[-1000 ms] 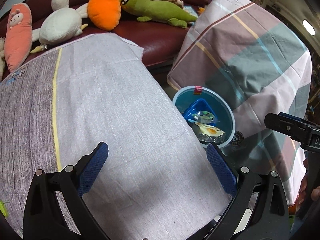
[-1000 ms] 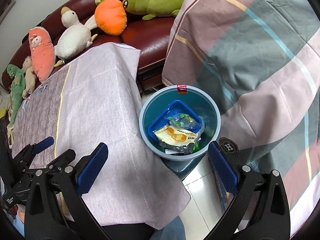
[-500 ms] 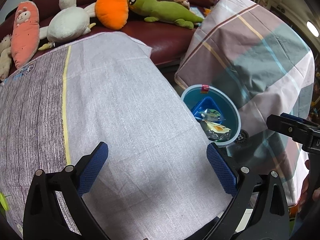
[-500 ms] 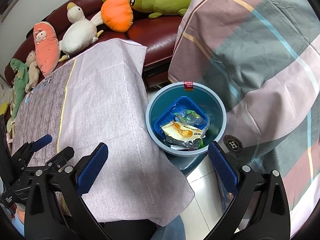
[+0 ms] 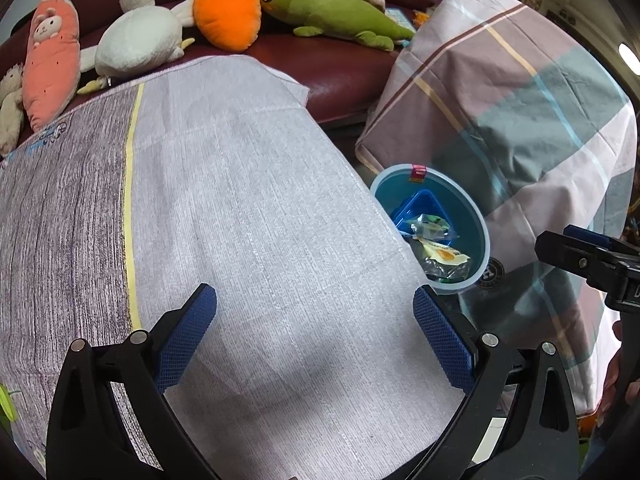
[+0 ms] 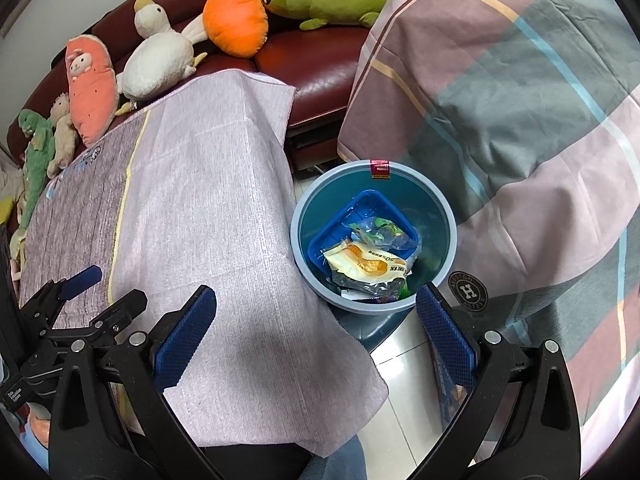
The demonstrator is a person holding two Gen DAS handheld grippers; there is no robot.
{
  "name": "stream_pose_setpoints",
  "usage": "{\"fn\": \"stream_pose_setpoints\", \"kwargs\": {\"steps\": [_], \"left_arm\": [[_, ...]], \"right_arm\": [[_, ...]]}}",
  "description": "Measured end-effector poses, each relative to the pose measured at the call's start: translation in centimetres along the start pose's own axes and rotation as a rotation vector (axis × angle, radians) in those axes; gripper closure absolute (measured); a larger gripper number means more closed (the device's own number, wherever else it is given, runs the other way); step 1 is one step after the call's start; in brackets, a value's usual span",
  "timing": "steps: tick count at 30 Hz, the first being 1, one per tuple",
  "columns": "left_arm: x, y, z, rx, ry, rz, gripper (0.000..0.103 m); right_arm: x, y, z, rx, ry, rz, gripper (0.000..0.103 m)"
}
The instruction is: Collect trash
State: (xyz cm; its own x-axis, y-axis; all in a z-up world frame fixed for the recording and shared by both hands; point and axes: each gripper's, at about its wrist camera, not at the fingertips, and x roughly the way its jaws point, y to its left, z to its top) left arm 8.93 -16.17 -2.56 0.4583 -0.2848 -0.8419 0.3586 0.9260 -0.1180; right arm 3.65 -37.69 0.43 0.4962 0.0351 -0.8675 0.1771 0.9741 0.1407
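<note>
Both grippers — left (image 5: pixel 314 336), right (image 6: pixel 316 334) — gape empty. Trash (image 6: pixel 366 266) sits in the bin (image 6: pixel 450 216) at one o'clock; scan the cloth (image 5: pixel 240 208) before reaching again.

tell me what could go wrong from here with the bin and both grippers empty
The yellow snack wrapper lies high in the blue bin, so more trash could spill. The tablecloth hangs against the bin's rim; snagging it with the open left gripper or right gripper might tip the bin.
</note>
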Motion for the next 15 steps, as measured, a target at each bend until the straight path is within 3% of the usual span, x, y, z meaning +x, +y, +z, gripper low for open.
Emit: {"fn": "stream_pose_setpoints", "kwargs": {"steps": [15], "left_arm": [[1.6,0.0,0.0,-0.002,0.029,0.015,0.004]], "right_arm": [[1.4,-0.4,0.3,0.007,0.021,0.004,0.007]]}}
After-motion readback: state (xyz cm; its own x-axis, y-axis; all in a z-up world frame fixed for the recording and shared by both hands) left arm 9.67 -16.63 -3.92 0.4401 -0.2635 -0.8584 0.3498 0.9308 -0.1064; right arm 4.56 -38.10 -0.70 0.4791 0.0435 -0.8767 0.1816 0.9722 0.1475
